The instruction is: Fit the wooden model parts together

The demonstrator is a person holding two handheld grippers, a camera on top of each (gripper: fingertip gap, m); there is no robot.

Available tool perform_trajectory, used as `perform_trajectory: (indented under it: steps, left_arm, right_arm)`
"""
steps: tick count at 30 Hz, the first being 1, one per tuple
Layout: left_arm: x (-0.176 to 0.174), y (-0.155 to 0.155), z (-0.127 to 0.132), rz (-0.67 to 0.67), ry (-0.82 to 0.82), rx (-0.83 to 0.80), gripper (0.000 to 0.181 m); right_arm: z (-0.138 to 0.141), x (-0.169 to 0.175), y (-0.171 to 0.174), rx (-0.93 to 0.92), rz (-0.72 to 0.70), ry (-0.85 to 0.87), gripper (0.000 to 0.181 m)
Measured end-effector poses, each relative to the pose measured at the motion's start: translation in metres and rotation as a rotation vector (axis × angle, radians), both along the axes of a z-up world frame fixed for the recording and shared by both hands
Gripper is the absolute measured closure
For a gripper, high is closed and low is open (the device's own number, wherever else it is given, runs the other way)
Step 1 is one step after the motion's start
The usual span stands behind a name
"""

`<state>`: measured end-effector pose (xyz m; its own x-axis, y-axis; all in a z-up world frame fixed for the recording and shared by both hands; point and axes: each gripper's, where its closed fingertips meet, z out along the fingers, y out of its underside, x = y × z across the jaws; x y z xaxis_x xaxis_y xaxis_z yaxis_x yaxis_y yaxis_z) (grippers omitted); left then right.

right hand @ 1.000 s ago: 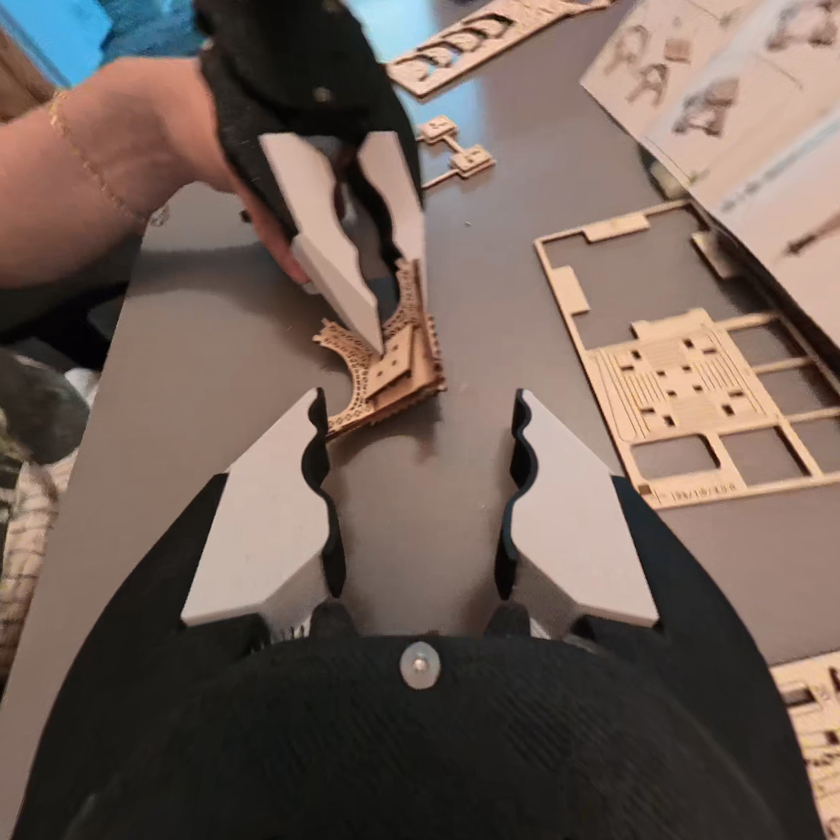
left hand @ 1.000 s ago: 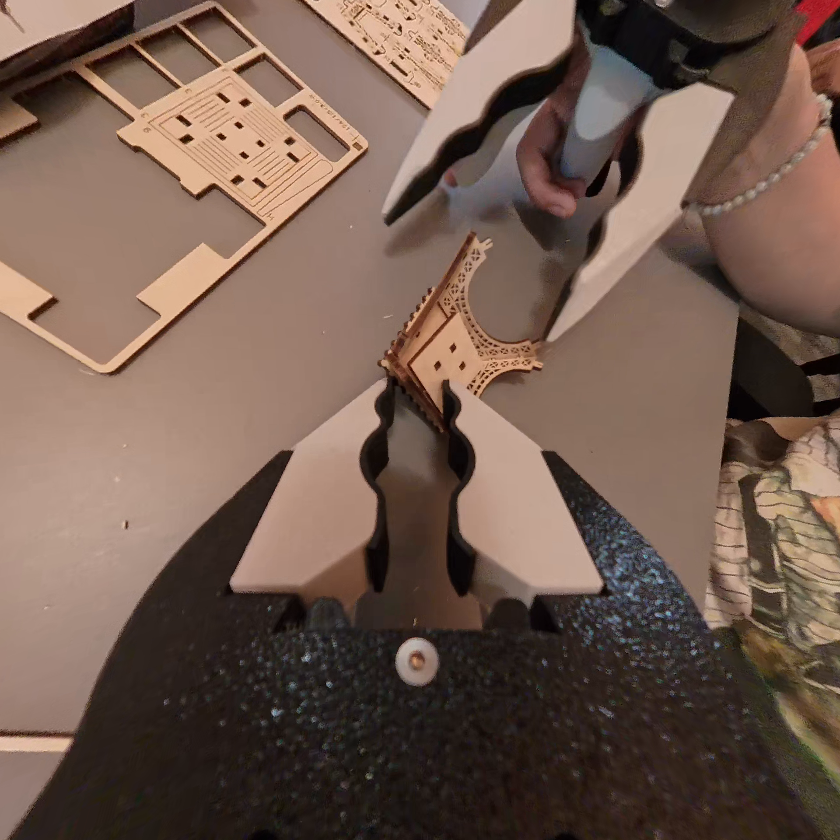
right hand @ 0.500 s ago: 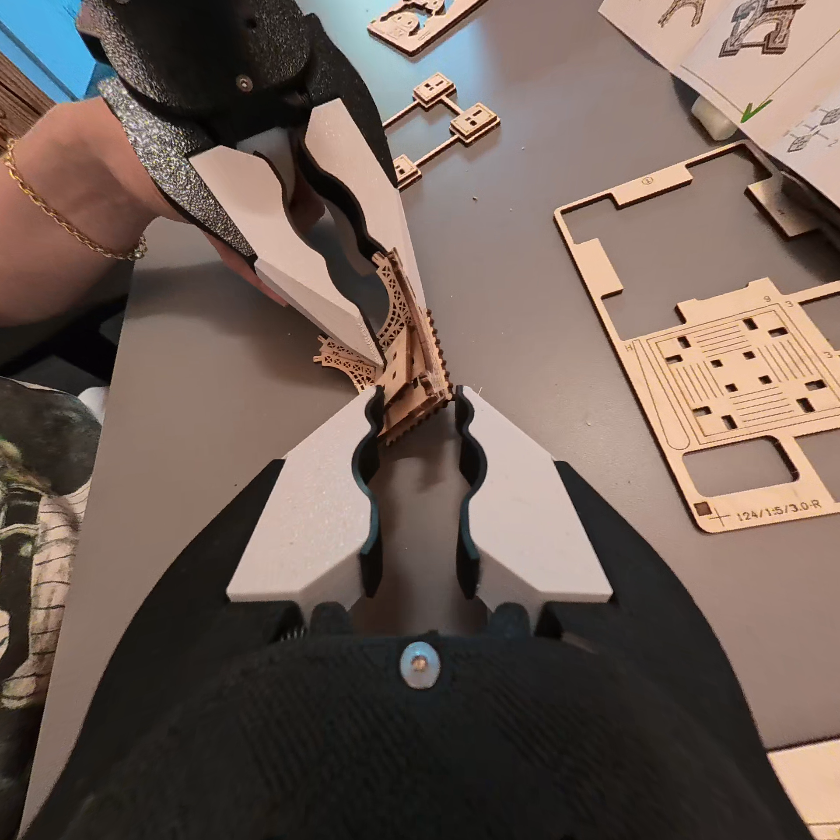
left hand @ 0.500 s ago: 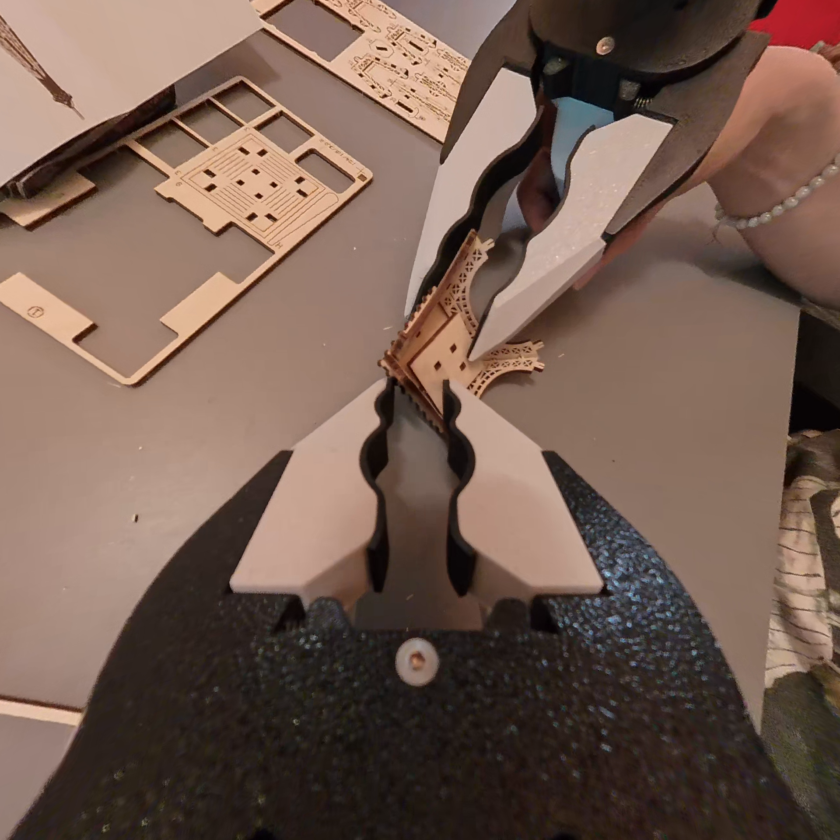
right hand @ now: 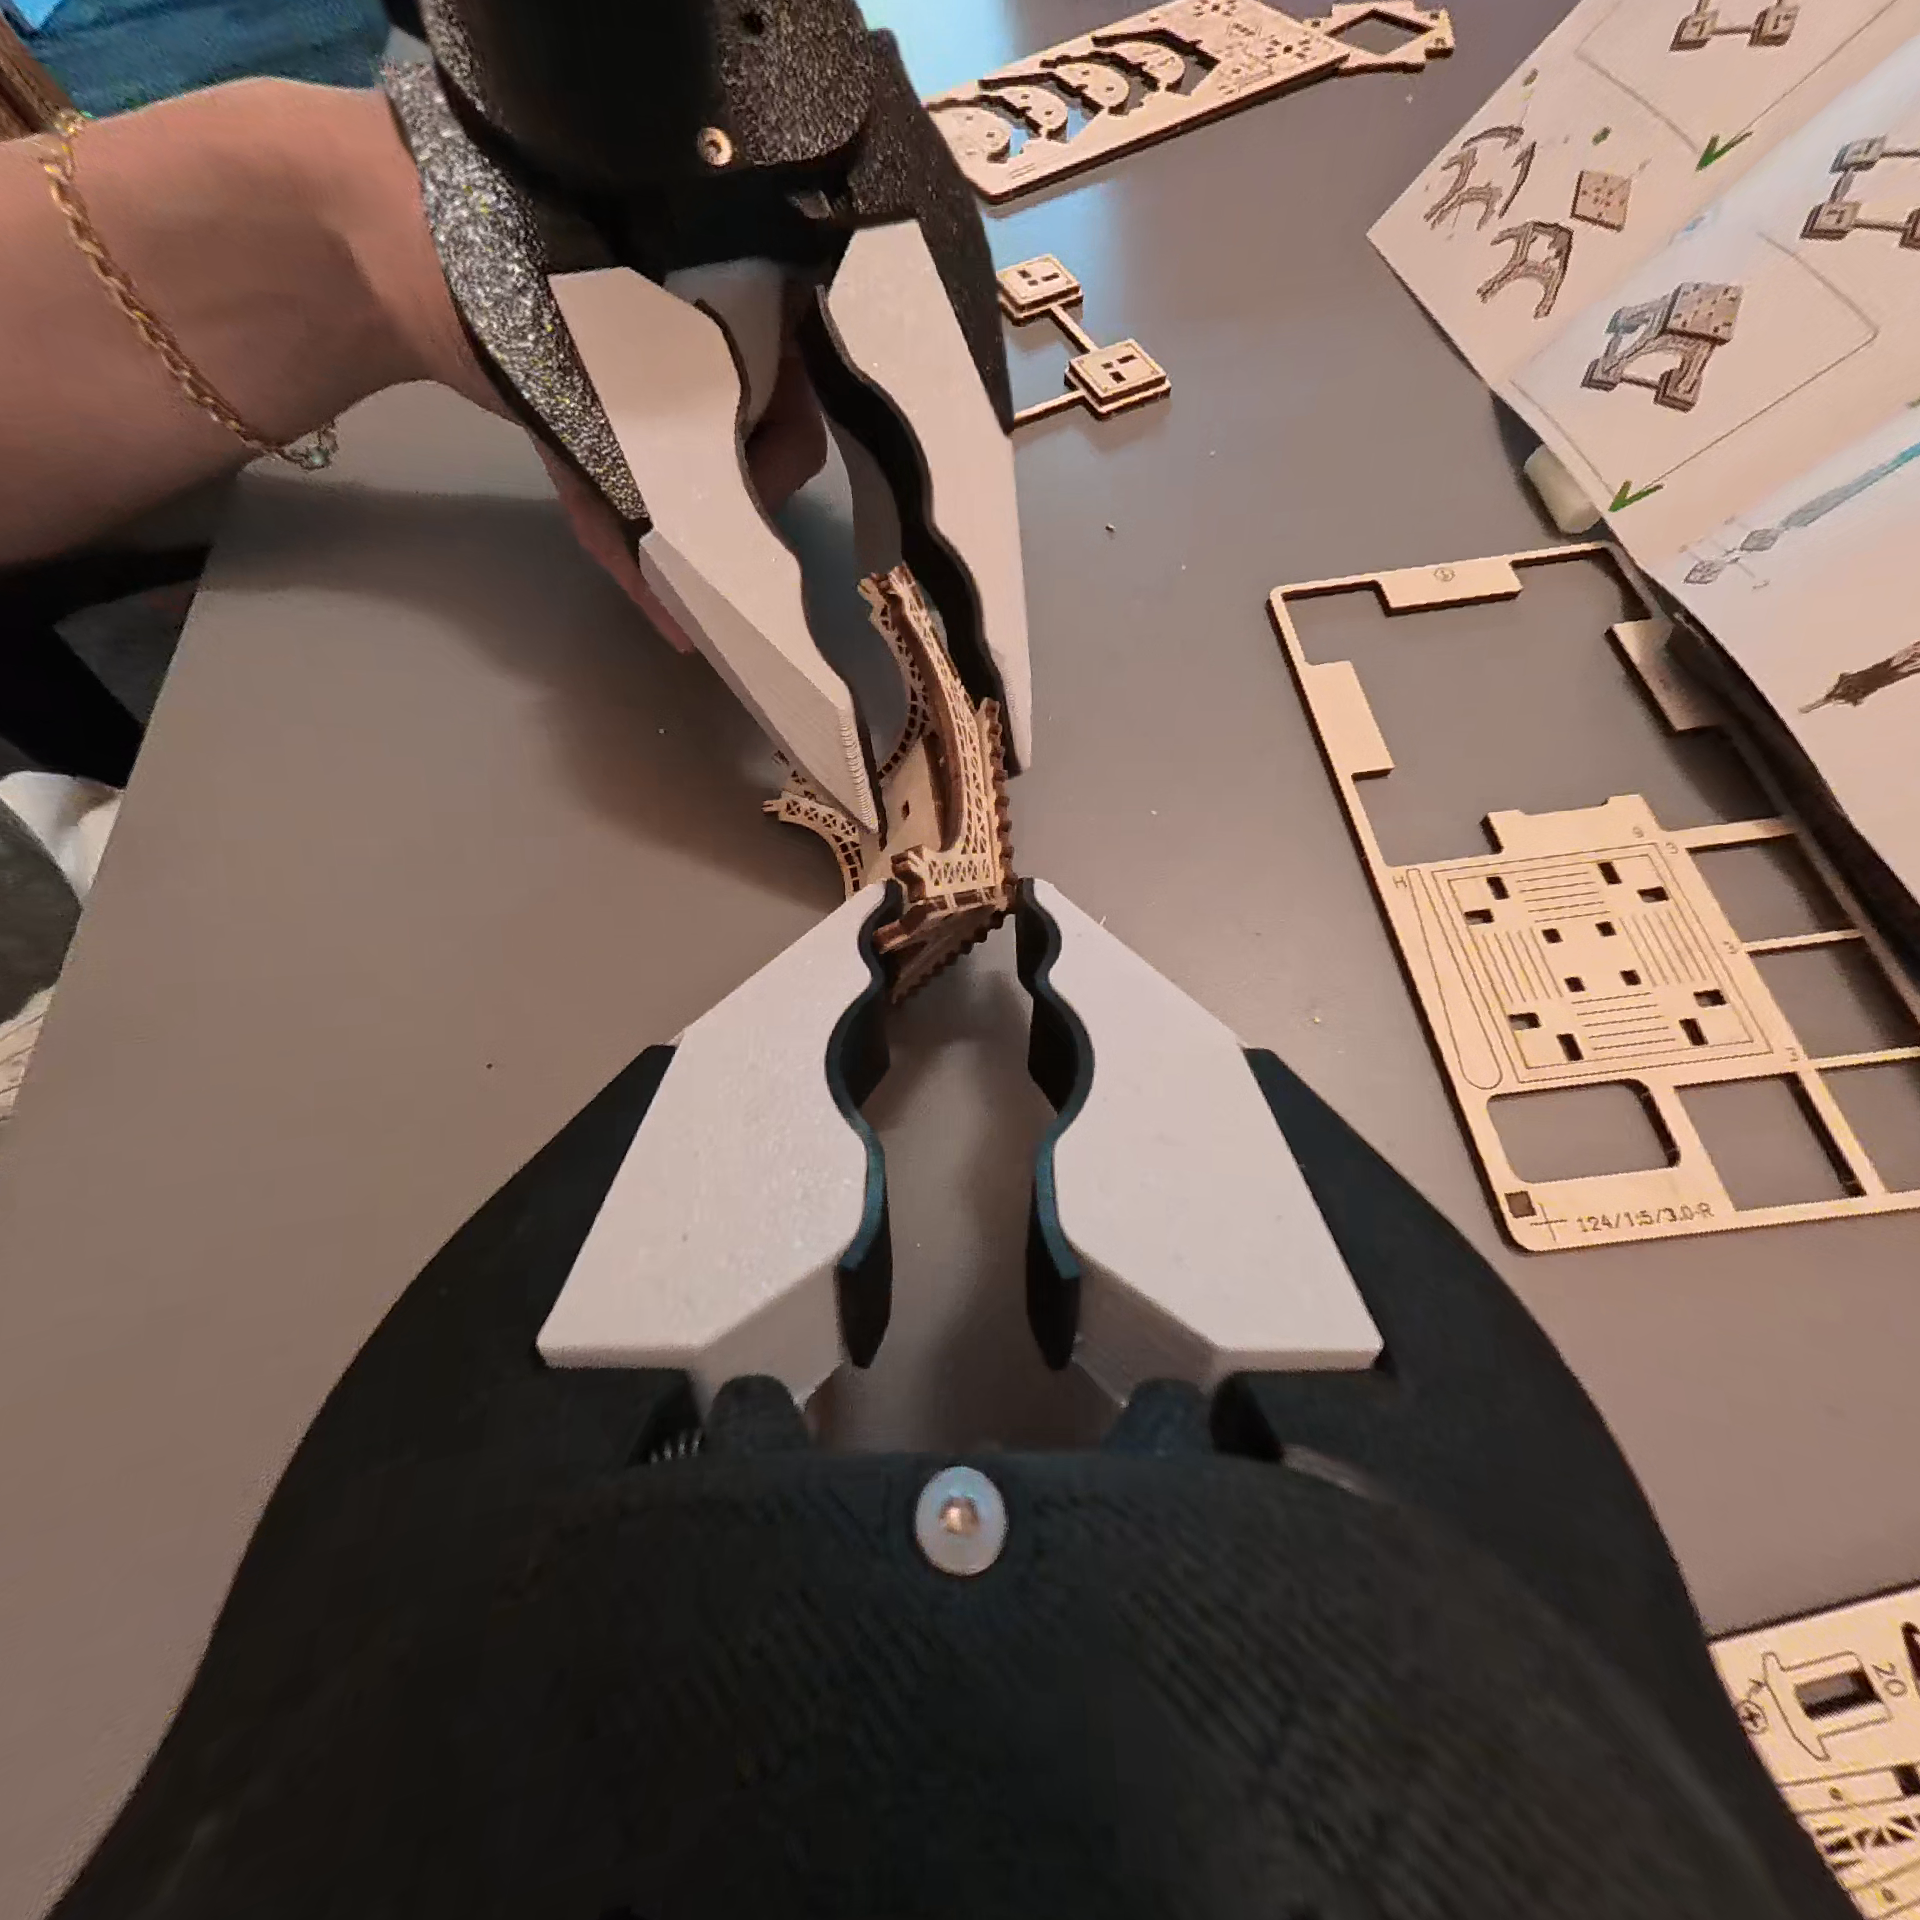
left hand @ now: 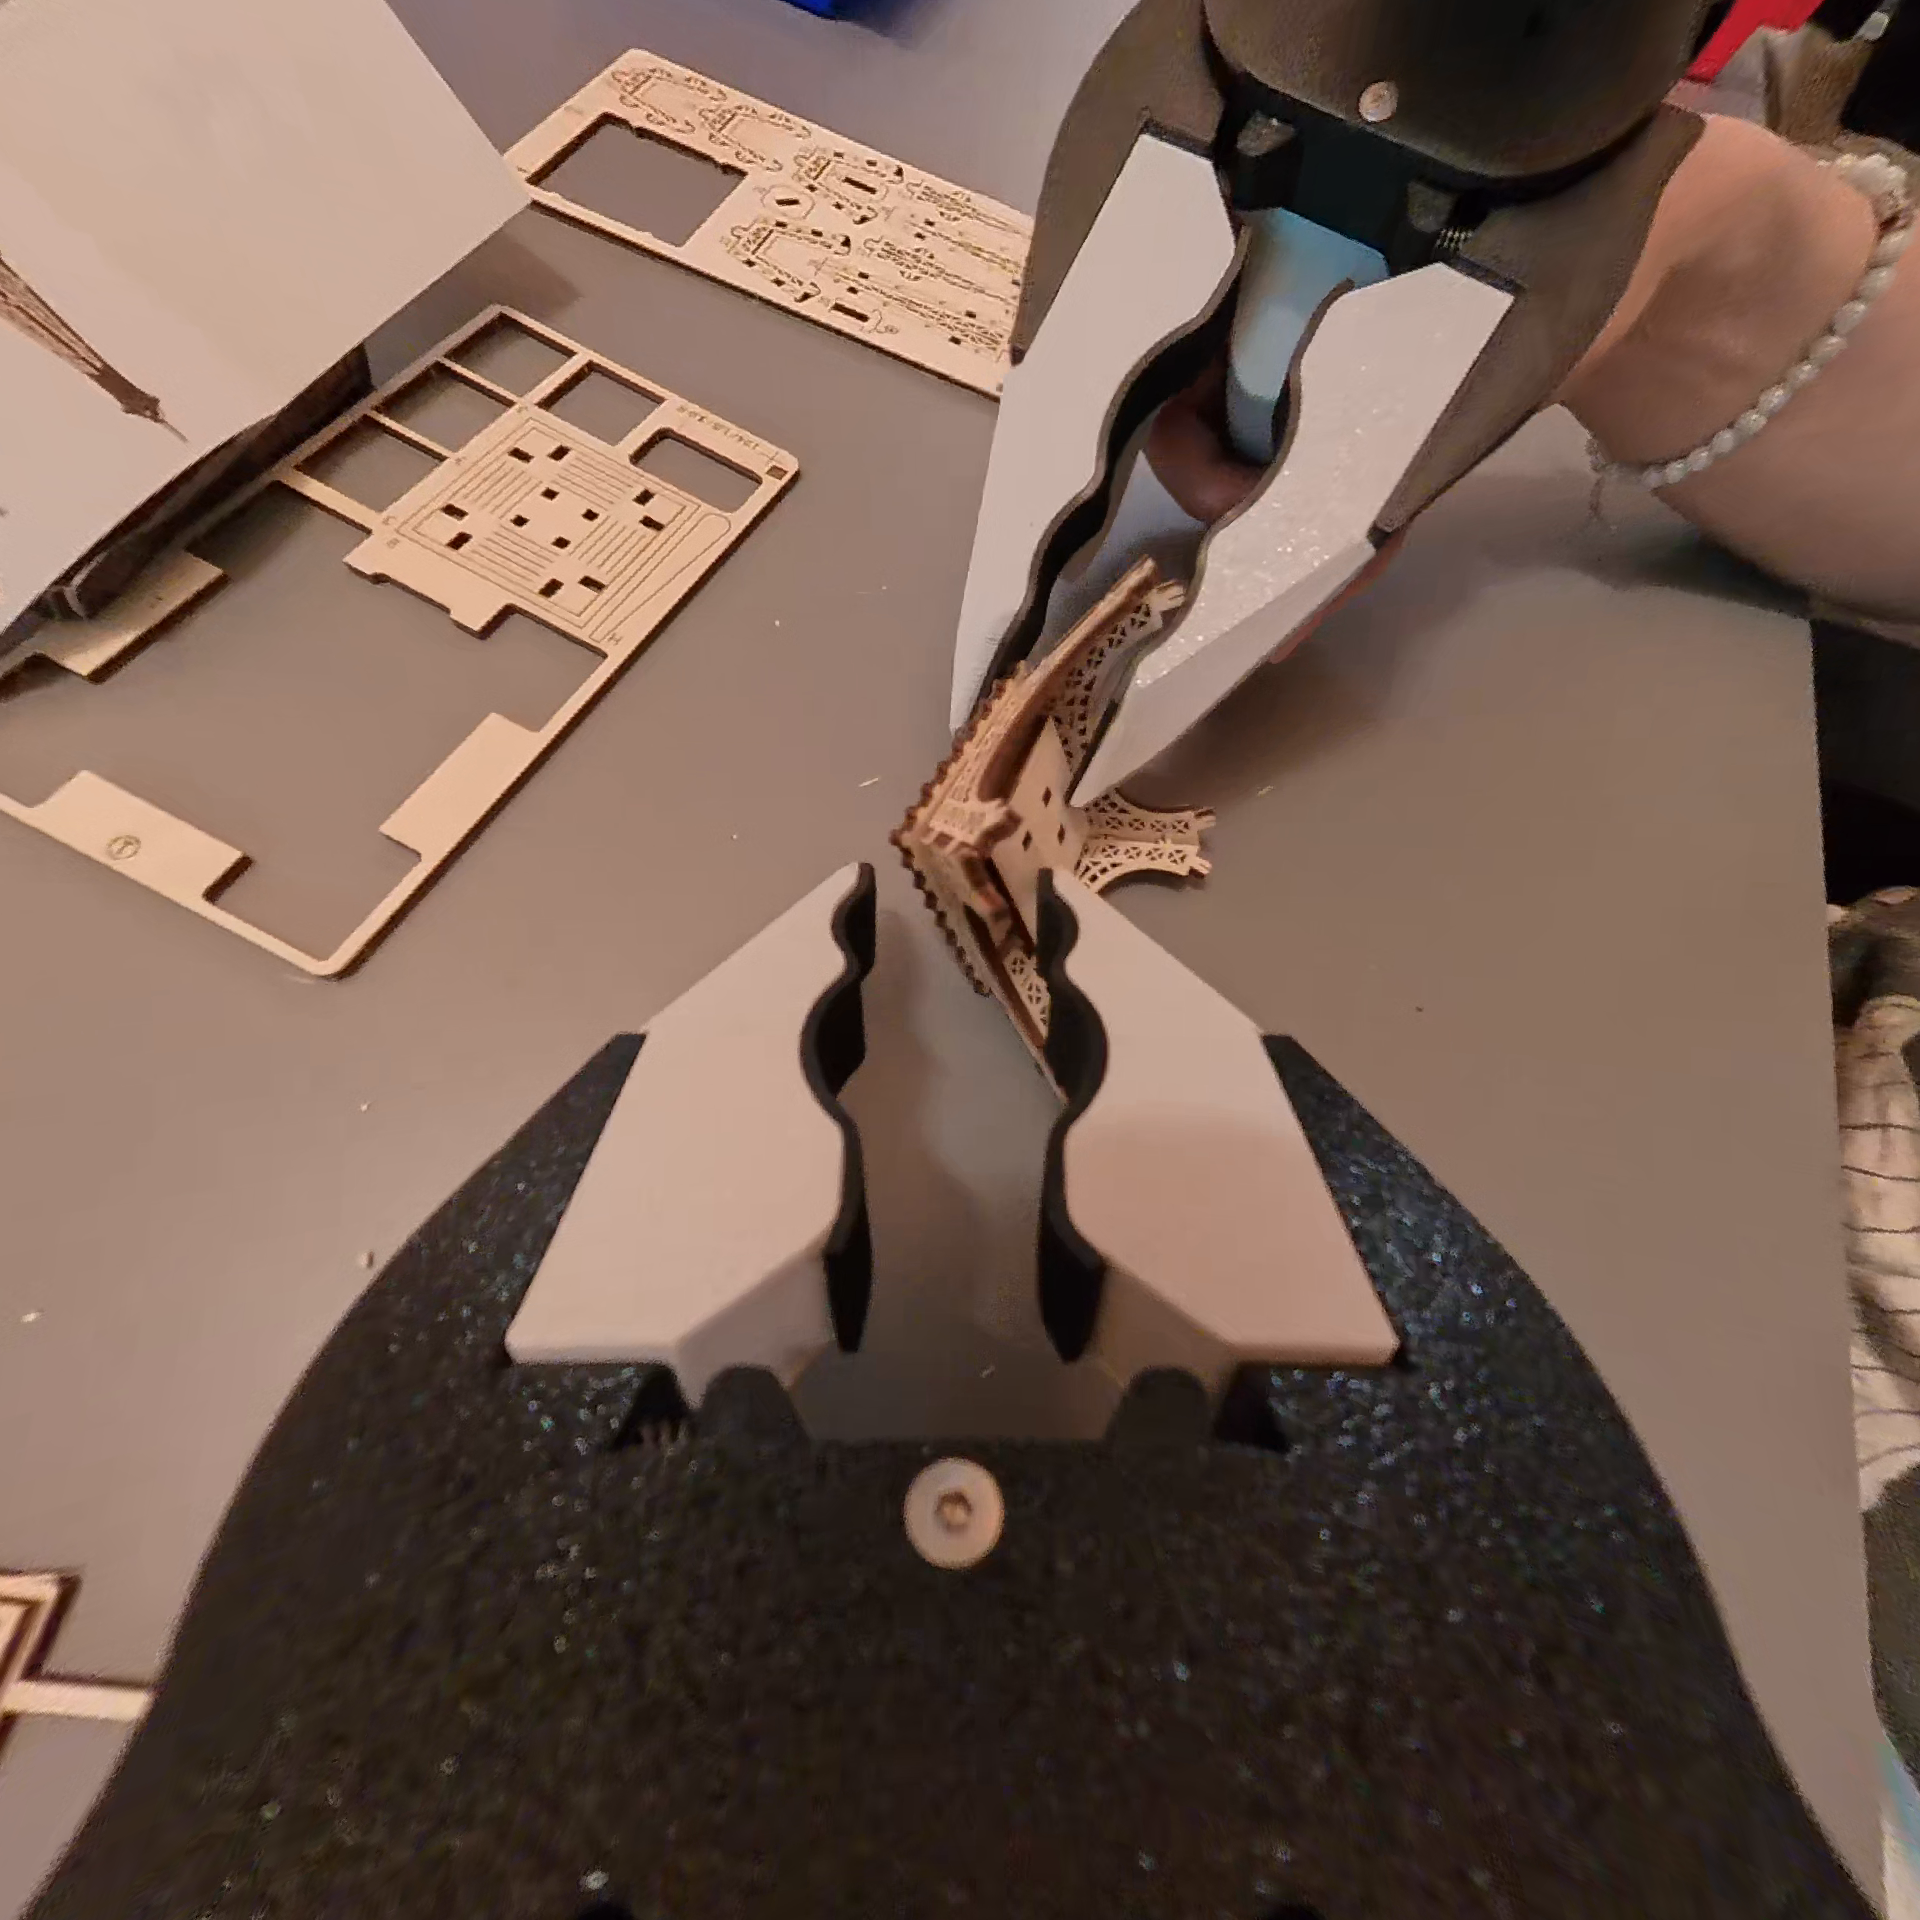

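Observation:
A small wooden lattice tower-base model (left hand: 997,821) lies tilted on the grey table, with one curved leg sticking up and another flat on the table. My left gripper (left hand: 956,878) is shut on its toothed near end, and the model leans on the right finger. My right gripper (left hand: 1029,758) comes in from the far side and is shut on the other end. In the right wrist view the right gripper (right hand: 953,894) pinches the model (right hand: 940,831) at its tips. The left gripper (right hand: 940,795) clamps the arched leg from above.
A punched-out wooden sheet (left hand: 312,935) with a slotted square plate lies to the left, and it also shows in the right wrist view (right hand: 1600,977). An open instruction booklet (left hand: 208,208) (right hand: 1714,312) overlaps it. More part sheets (left hand: 831,260) (right hand: 1143,104) lie farther back. The table edge (left hand: 1818,1039) is close. My two grippers' fingertips are within a few centimetres of each other.
My right gripper came in and closed on the model's far end. The model has tipped more upright between both grippers. My left gripper's jaws stand slightly wider.

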<state>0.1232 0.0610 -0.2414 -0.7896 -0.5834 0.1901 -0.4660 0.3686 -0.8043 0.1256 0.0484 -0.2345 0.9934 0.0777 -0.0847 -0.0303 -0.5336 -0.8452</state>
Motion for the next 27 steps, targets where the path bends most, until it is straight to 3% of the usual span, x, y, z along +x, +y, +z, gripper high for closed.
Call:
perform_trajectory:
  steps: [9, 27]
  left_arm:
    - [0.0014, -0.0007, -0.0014, -0.072, 0.025, -0.007, 0.162]
    - [0.0039, 0.0007, -0.0023, -0.043, 0.032, -0.007, 0.164]
  right_arm:
    - [-0.0017, 0.0021, 0.0011, -0.011, -0.008, 0.031, 0.16]
    - [-0.0017, 0.0035, 0.0023, -0.017, -0.007, 0.103, 0.161]
